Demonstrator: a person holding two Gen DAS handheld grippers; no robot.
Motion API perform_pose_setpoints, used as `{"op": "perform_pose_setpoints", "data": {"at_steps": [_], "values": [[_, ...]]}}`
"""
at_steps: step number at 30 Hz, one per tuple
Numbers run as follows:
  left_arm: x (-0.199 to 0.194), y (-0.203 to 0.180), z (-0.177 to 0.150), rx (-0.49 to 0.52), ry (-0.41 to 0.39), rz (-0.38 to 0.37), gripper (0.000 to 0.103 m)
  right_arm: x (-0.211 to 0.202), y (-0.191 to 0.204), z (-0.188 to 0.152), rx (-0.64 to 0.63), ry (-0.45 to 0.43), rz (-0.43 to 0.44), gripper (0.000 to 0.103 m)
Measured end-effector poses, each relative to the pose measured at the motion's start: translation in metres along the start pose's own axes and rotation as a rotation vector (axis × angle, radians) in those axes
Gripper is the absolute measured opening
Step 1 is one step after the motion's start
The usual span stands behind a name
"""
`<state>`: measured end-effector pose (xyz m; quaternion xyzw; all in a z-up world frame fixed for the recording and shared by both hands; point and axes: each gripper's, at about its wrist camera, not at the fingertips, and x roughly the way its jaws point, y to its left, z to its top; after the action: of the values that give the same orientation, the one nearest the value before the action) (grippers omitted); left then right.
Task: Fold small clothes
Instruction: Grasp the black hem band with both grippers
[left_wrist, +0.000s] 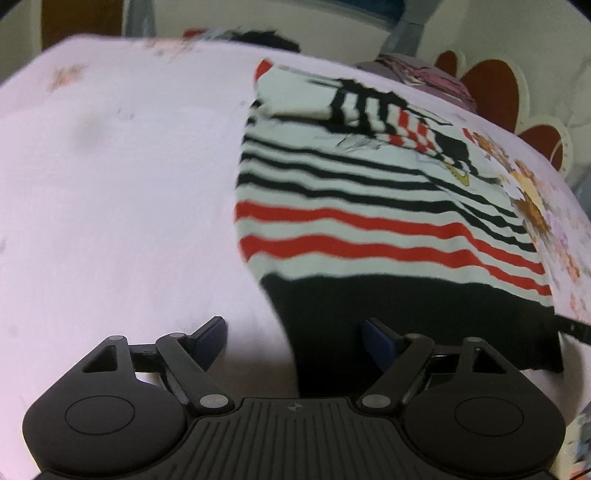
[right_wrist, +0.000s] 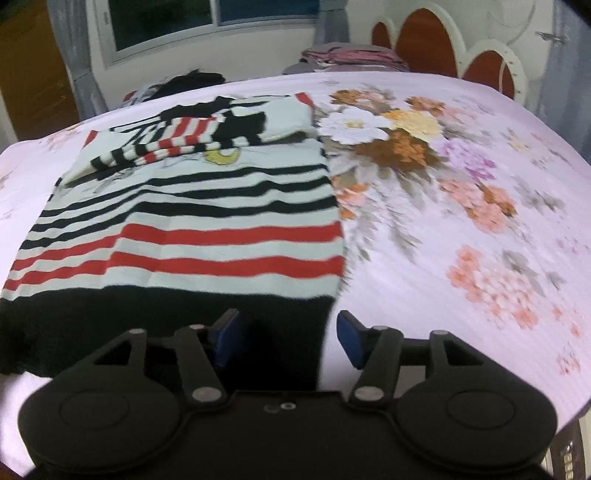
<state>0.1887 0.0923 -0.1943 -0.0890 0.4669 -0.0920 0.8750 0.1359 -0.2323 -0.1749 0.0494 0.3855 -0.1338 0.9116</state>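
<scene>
Black-hemmed striped top (left_wrist: 369, 206), left tongs (left_wrist: 293, 341) wide open, right tongs (right_wrist: 288, 338) likewise

A soft, matt knitted cloth is seen in the striped white, black and red sweater (right_wrist: 192, 221). The pale pink flowered bedsheet (right_wrist: 424, 229) is woven with a fine ribbed texture. Matt black plastic is shown by both tongs (left_wrist: 291, 341) (right_wrist: 286, 338), with blue pads (right_wrist: 349, 338) and dull metal rivets.

Bare bedsheet (left_wrist: 110, 184) flanks the striped shirt (right_wrist: 203, 221); folded pile (right_wrist: 347, 55) crowds the headboard (right_wrist: 480, 62).
</scene>
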Motion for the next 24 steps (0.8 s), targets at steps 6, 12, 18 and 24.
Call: {"op": "perform_pose_setpoints", "data": {"at_steps": [6,12,18,24], "values": [[0.008,-0.002,-0.007,-0.02,0.026,-0.079,0.08,0.006,-0.01,-0.013,0.061,0.044,0.006,0.061],[0.014,-0.013,-0.003,0.013,0.047,-0.106,0.052,0.013,-0.011,-0.015,0.086,0.063,0.055,0.045],[0.022,-0.014,0.009,0.005,0.09,-0.143,0.01,0.017,-0.012,-0.006,0.093,0.102,0.137,0.01],[0.01,-0.022,0.035,0.014,0.0,-0.175,0.01,0.005,-0.007,0.022,0.043,0.04,0.199,0.01]]}}
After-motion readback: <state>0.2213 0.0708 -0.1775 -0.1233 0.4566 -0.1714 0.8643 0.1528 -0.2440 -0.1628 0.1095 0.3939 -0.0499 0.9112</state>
